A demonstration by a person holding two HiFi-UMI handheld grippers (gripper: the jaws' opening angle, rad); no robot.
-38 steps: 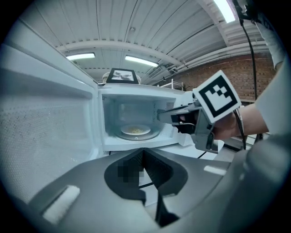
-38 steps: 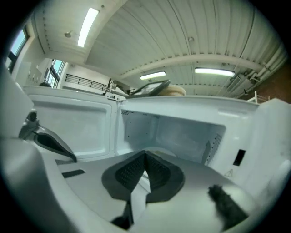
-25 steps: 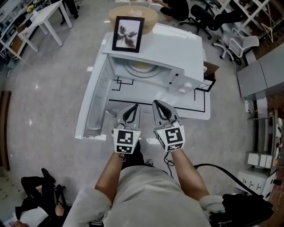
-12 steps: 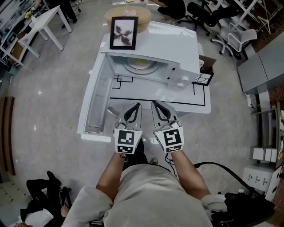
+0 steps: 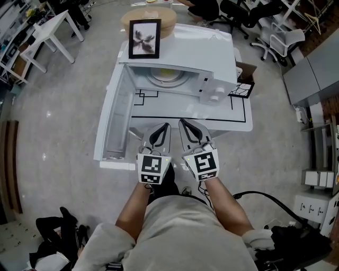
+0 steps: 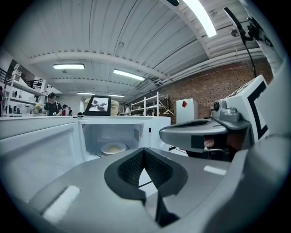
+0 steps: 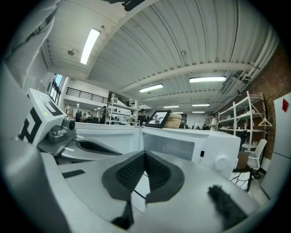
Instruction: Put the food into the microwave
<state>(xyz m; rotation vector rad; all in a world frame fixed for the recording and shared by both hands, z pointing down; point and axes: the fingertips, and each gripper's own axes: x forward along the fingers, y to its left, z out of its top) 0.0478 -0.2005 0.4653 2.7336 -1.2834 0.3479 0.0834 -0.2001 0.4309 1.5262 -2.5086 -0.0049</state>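
The white microwave (image 5: 183, 53) stands on a white table with its door (image 5: 112, 124) swung open to the left. A white plate of yellowish food (image 5: 168, 75) lies on the turntable inside, and it also shows in the left gripper view as the plate (image 6: 113, 148). My left gripper (image 5: 166, 126) and right gripper (image 5: 181, 123) hover side by side in front of the table's near edge, apart from the microwave. Both are shut with nothing between their jaws. In the left gripper view my left gripper (image 6: 143, 150) points at the open cavity. My right gripper (image 7: 145, 154) faces the microwave's control side (image 7: 213, 152).
A framed picture (image 5: 144, 38) stands on top of the microwave, with a round tan stack (image 5: 159, 15) behind it. The table (image 5: 233, 119) bears black line markings. Office chairs (image 5: 275, 32) stand at the back right, a white desk (image 5: 47, 26) at the back left, and a black cable (image 5: 265, 198) on the floor to the right.
Both grippers have drifted slightly, still side by side and shut. The plate stays inside the open microwave.
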